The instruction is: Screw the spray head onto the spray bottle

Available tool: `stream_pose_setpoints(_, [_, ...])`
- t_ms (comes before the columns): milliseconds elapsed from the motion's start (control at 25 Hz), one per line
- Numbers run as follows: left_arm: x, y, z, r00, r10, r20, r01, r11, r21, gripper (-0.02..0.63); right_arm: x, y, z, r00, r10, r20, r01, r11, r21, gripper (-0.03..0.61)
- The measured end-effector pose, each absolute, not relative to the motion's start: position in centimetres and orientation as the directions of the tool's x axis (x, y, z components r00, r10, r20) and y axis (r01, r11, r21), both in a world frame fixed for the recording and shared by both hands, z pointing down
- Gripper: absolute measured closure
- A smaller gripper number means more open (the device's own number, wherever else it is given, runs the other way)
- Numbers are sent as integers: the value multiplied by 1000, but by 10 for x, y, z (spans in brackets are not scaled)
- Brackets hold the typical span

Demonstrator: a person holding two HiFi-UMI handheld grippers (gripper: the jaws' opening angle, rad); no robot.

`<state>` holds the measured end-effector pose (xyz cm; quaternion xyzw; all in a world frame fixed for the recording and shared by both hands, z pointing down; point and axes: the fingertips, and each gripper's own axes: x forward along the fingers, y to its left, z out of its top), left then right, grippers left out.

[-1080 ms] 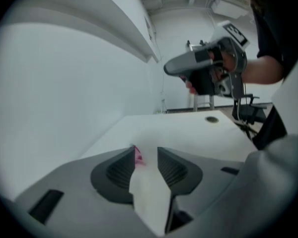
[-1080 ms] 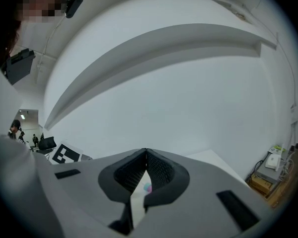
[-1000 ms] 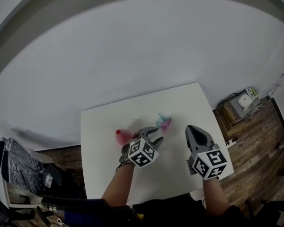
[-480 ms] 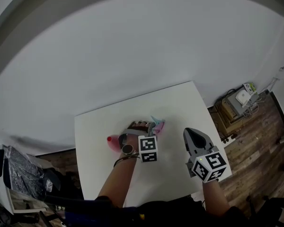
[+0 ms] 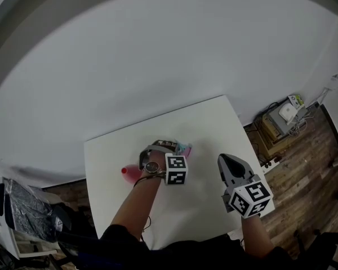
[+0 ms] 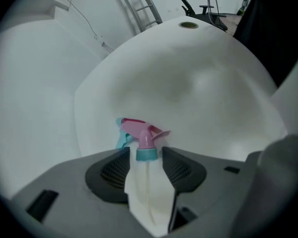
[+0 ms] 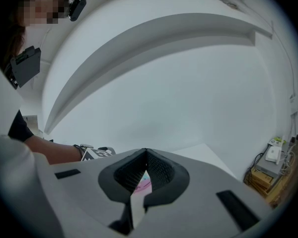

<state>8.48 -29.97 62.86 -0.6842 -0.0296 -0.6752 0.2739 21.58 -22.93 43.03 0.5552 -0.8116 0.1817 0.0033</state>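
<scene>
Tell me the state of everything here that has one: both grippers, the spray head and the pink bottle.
left gripper, open; its jaws have just been opening, with the spray head's teal collar between them, not pinched.
right gripper, shut, nothing held.
spray head, lying on the table, not on the bottle.
spray bottle, on the table with no head screwed on; upright or lying, cannot tell.

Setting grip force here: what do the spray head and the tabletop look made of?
Spray head: likely moulded plastic, smooth, slightly glossy; solid pink body, teal collar.
Tabletop: hard, smooth, matt white, perhaps laminate or painted board; cannot tell which.
</scene>
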Motion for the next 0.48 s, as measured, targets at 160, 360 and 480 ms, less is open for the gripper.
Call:
stream_pose_setpoints(160, [86,-298,632,39,-260,965,421,-871,-251,428,212,-230,433,-398,-893,212,-896,329,-297,572])
stream_pose_setpoints(360, [83,-293,634,-10,-98,995,370,-925,-87,460,206,-227,434,-409,-887,215,-893,340,-295,572])
stream_pose_setpoints(480, [83,-291,634,-19,-62,998,369,-928,-51,471,206,-223,436,-412,-884,220,-892,342,-296,572])
